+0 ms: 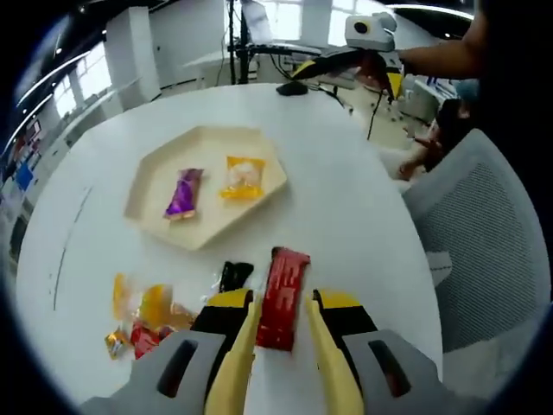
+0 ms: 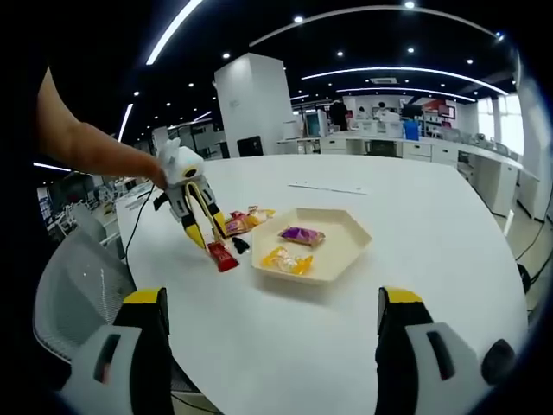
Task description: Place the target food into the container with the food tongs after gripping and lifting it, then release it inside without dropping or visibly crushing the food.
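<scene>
Left gripper view: the round white desk [image 1: 363, 216] fills the centre, its far edge curving across the top of the frame and its right edge falling away toward a grey mesh chair [image 1: 492, 233] at the right. Bare desk lies between the tray and that right edge. The cream hexagonal tray [image 1: 147, 186] sits centre left, holding a purple packet [image 1: 184, 192] and a yellow packet [image 1: 243, 177] side by side, apart. Below it, a red bar [image 1: 282, 296] lies lengthwise at lower centre (its near end runs down between the two yellow arms). The left tongs [image 1: 281, 303] are parted a little wider than the bar, one arm on each side of it; whether they touch it I cannot tell. A small black packet [image 1: 233, 274] lies just left of the bar, and a cluster of orange and red snacks [image 1: 143, 316] at lower left.

Right gripper view: the desk [image 2: 415, 216] stretches wide, with much open surface at the right and in the foreground. The right tongs [image 2: 272, 298] stand wide apart at the bottom, grasping nothing. The tray [image 2: 346, 246] is at centre; the left tongs [image 2: 207, 238] reach down at centre left, astride the bar [image 2: 222, 256].
</scene>
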`<action>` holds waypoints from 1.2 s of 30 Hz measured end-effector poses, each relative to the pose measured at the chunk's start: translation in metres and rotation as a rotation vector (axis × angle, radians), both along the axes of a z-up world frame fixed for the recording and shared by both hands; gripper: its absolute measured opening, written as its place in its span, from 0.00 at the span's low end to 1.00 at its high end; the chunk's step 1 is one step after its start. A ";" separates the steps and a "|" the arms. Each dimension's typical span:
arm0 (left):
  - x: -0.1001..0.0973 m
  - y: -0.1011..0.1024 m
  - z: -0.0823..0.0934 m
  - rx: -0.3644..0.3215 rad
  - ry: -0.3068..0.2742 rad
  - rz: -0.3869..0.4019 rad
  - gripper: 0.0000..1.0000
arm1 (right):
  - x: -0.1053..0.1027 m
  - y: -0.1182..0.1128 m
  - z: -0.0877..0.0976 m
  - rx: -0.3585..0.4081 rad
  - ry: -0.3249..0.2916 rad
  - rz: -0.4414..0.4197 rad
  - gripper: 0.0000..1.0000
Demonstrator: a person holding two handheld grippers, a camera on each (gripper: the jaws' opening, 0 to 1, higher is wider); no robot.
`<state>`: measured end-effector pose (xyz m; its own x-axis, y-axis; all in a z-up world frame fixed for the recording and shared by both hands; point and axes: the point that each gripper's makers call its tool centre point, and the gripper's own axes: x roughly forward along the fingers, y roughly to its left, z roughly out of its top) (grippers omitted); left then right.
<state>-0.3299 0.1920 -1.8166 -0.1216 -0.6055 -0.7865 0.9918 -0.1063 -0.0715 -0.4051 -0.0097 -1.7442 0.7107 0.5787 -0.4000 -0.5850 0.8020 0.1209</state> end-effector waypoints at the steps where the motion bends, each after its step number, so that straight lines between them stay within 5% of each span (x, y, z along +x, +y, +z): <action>1: -0.001 0.001 0.000 0.000 -0.005 -0.006 0.24 | 0.000 0.000 0.000 0.000 0.000 0.002 0.99; 7: 0.001 -0.002 -0.006 -0.008 -0.075 0.004 0.24 | 0.001 0.002 -0.001 0.001 0.002 0.003 0.99; 10: -0.007 0.004 -0.017 0.036 -0.124 -0.077 0.23 | 0.001 0.005 0.000 0.001 0.001 0.009 0.99; 11: -0.004 -0.004 -0.010 -0.023 -0.105 -0.020 0.23 | 0.001 0.005 0.001 0.000 0.000 0.010 0.99; 12: -0.003 0.003 -0.013 0.021 -0.082 0.007 0.22 | 0.001 0.005 0.001 0.001 -0.001 0.009 0.99; 21: -0.008 0.004 -0.012 0.026 -0.120 -0.010 0.18 | -0.003 0.003 -0.001 0.001 0.003 0.007 0.99; 36: -0.004 0.006 -0.001 0.033 -0.069 0.038 0.18 | -0.003 0.003 -0.001 -0.002 0.006 0.011 0.99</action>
<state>-0.3341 0.1985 -1.8172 -0.0439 -0.5825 -0.8116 0.9977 -0.0677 -0.0054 -0.4078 -0.0063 -1.7451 0.7016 0.5857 -0.4057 -0.5933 0.7956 0.1227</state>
